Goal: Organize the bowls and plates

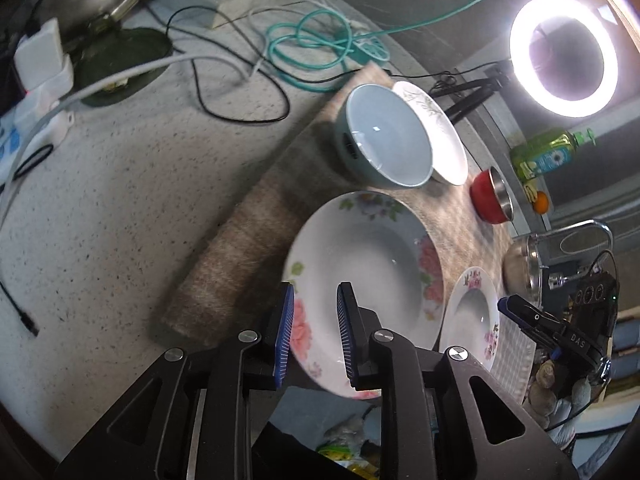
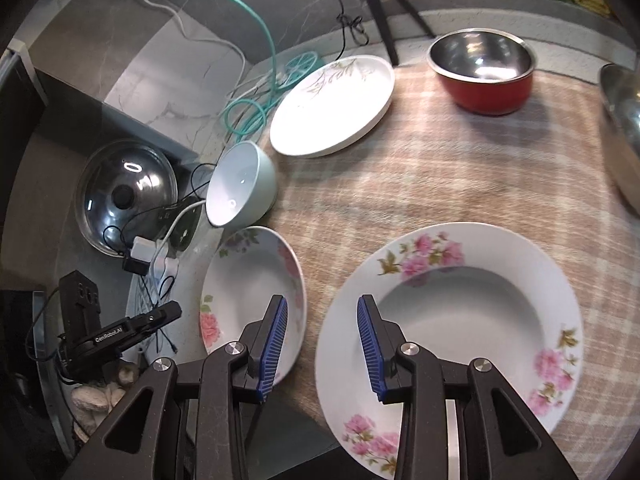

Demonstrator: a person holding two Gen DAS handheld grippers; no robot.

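Two deep floral plates lie on a plaid cloth (image 2: 460,152). My left gripper (image 1: 315,330) is open, its jaws astride the near rim of one floral plate (image 1: 360,264), which also shows in the right wrist view (image 2: 248,292). My right gripper (image 2: 322,346) is open, its jaws astride the left rim of the other floral plate (image 2: 460,320), seen smaller in the left wrist view (image 1: 472,312). A pale blue bowl (image 1: 384,136) (image 2: 244,184), a white leaf-pattern plate (image 2: 332,104) (image 1: 440,128) and a red steel bowl (image 2: 484,72) (image 1: 492,196) stand farther back.
A large steel bowl (image 2: 620,128) is at the cloth's right edge. A glass pot lid (image 2: 124,196), chargers and tangled cables (image 1: 312,44) lie on the speckled counter (image 1: 120,200). A ring light (image 1: 564,52) and a green bottle (image 1: 548,156) stand behind.
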